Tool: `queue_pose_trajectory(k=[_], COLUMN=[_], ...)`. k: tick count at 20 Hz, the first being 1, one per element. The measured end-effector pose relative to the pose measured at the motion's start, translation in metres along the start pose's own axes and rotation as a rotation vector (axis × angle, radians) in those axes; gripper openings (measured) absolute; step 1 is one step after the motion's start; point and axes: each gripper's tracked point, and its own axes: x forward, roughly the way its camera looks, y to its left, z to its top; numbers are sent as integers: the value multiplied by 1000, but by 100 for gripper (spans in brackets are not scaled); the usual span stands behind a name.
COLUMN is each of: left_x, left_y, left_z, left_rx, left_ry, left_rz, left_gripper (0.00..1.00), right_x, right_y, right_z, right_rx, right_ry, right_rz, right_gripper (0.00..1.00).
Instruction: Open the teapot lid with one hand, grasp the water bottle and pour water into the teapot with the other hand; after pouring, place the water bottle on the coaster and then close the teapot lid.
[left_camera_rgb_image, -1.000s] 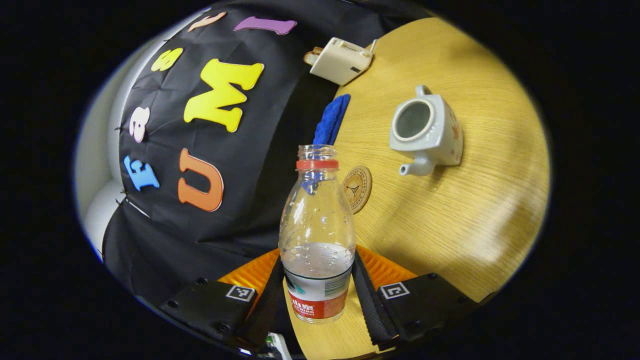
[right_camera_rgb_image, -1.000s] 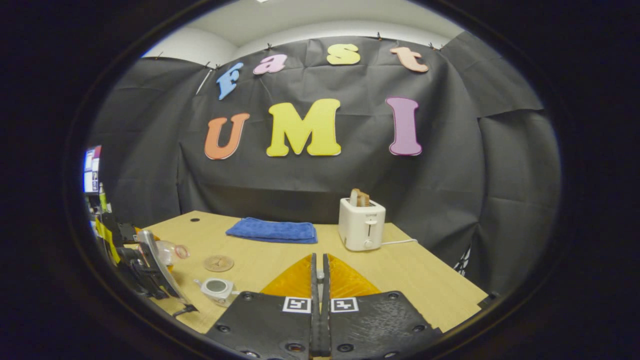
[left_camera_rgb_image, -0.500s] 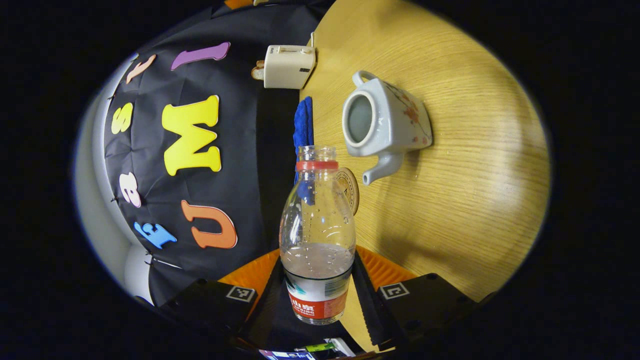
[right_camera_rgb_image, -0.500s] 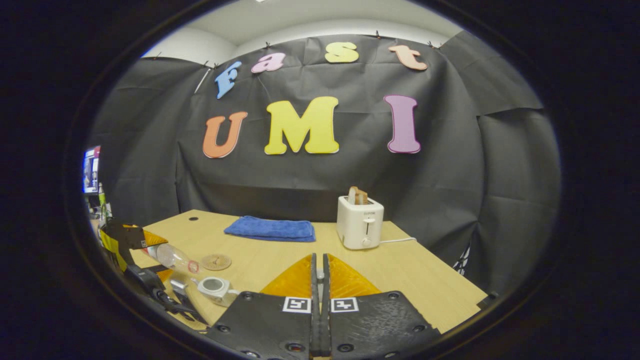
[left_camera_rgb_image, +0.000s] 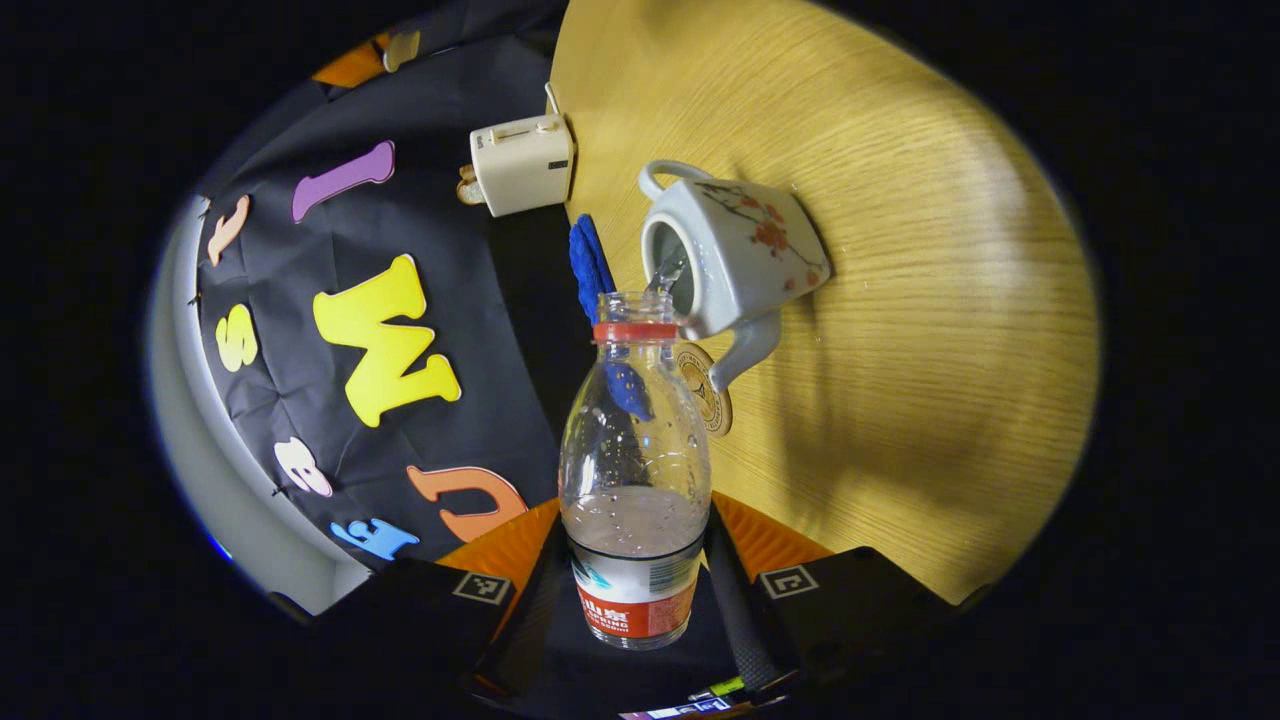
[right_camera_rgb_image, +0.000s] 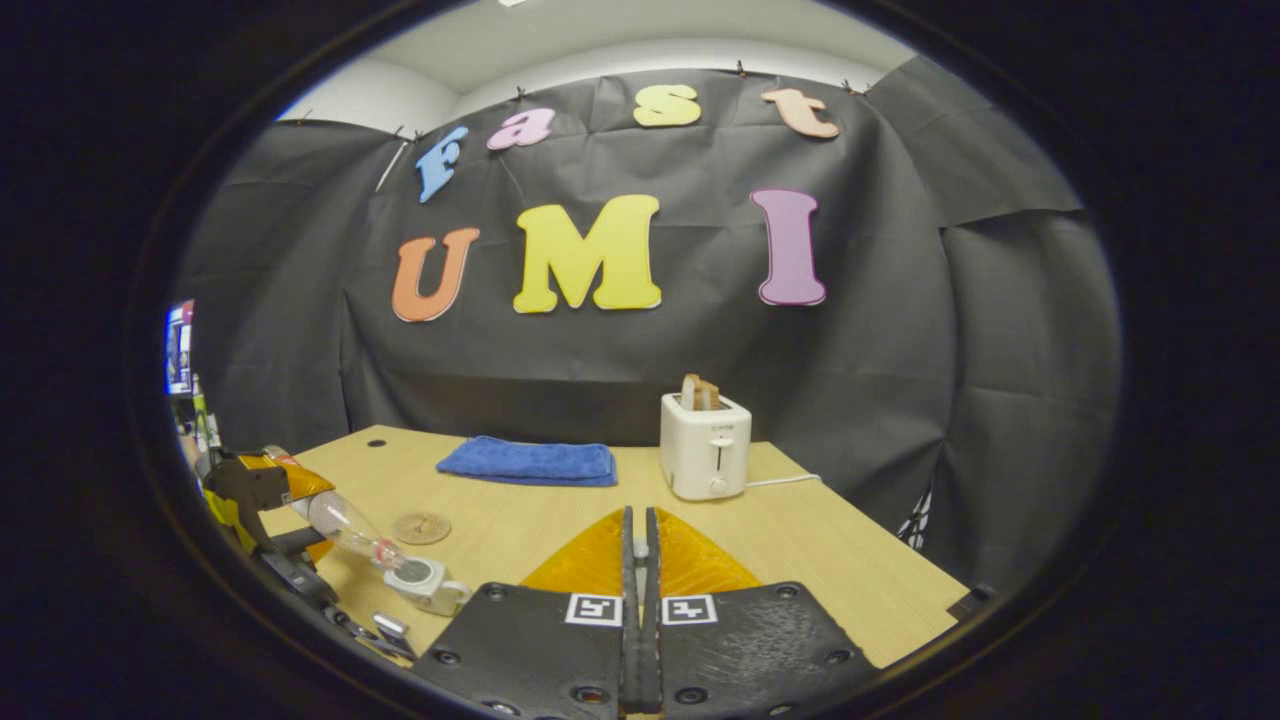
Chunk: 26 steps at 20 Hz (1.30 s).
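My left gripper (left_camera_rgb_image: 636, 545) is shut on a clear water bottle (left_camera_rgb_image: 635, 470) with a red neck ring, no cap and a little water inside. The bottle is tipped, and a thin stream runs from its mouth into the open top of the white flowered teapot (left_camera_rgb_image: 745, 250). A round wooden coaster (left_camera_rgb_image: 705, 390) lies just beside the spout. In the right gripper view the bottle (right_camera_rgb_image: 345, 525) slants down to the lidless teapot (right_camera_rgb_image: 425, 580) at lower left, near the coaster (right_camera_rgb_image: 420, 527). My right gripper (right_camera_rgb_image: 637, 530) is held above the table, pinched on the teapot lid, of which a pale sliver shows.
A white toaster (right_camera_rgb_image: 705, 445) with toast stands at the back of the wooden table (right_camera_rgb_image: 800, 540), its cord trailing right. A folded blue towel (right_camera_rgb_image: 530, 462) lies to its left by the wall. Bare tabletop stretches right of the teapot.
My left gripper has tipped the bottle further and brought its mouth to the teapot's opening, and water now flows. The right gripper has barely shifted.
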Motion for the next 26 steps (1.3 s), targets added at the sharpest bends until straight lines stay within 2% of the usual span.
queue_pose_trajectory(k=[7, 15, 19, 20, 21, 26], left_x=[-4, -7, -6, -6, -6, -6], left_y=[17, 25, 29, 29, 30, 33], left_z=[0, 5, 4, 5, 6, 5], left_rx=[137, 258, 287, 294, 300, 322], left_ry=[18, 21, 42, 42, 45, 55], left_rz=[50, 69, 71, 72, 75, 75], left_gripper=[75, 75, 75, 79, 75, 75], right_x=[-1, -1, -2, -2, -1, -1], right_y=[4, 3, 2, 2, 1, 2], right_z=[0, 1, 1, 1, 1, 1], right_rx=[-2, -1, -1, 0, -1, 18], right_ry=[1, 1, 2, 3, 2, 8], right_rz=[12, 10, 12, 11, 10, 22], right_gripper=[0, 0, 0, 0, 0, 0])
